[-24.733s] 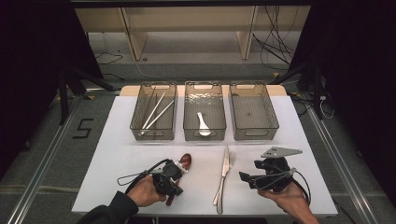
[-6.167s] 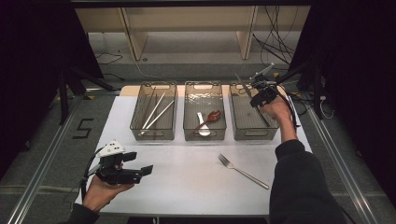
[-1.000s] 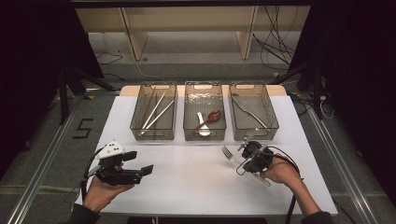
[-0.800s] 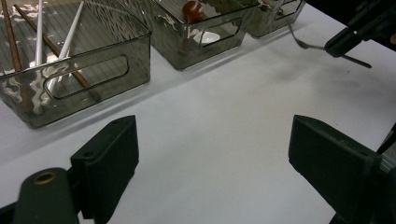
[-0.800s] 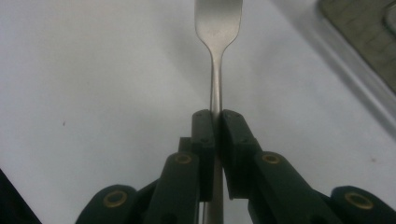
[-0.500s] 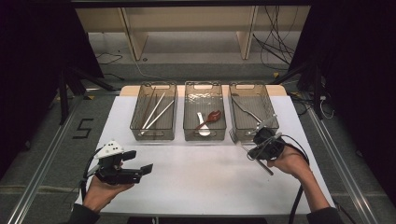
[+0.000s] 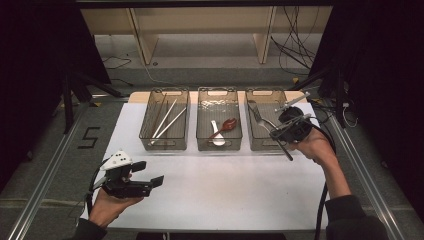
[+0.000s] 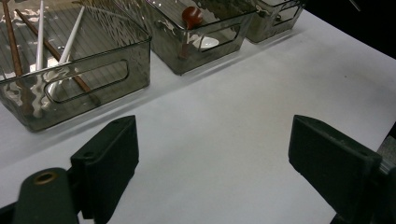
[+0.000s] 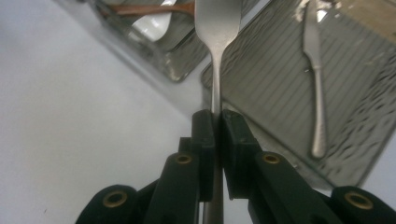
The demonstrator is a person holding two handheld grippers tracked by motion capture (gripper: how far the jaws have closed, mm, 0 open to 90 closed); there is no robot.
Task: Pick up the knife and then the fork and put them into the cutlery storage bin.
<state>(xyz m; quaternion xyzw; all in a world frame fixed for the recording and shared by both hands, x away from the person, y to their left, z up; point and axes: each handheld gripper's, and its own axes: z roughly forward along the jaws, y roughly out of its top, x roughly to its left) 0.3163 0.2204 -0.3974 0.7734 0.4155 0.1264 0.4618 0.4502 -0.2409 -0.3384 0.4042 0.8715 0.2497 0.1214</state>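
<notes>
My right gripper [image 7: 281,131] is shut on the handle of a silver fork [image 7: 256,110] and holds it in the air. The fork's head reaches over the front of the right-hand clear bin [image 7: 262,145]. In the right gripper view the pads [image 9: 205,126] pinch the fork [image 9: 217,32] just below its neck, and a silver knife [image 9: 317,93] lies in that bin beyond it. My left gripper [image 7: 148,174] is held low over the table's near left part, open with nothing between its jaws [image 8: 219,163].
Three clear bins stand in a row at the table's far side. The left bin [image 7: 165,142] holds chopsticks [image 8: 65,46]. The middle bin [image 7: 219,145] holds a white spoon [image 7: 215,135] and a red spoon [image 7: 227,124]. White tabletop [image 7: 225,185] lies between my hands.
My right gripper has lifted the fork off the table and carried it up and away toward the right-hand bin. The left hand has stayed where it was.
</notes>
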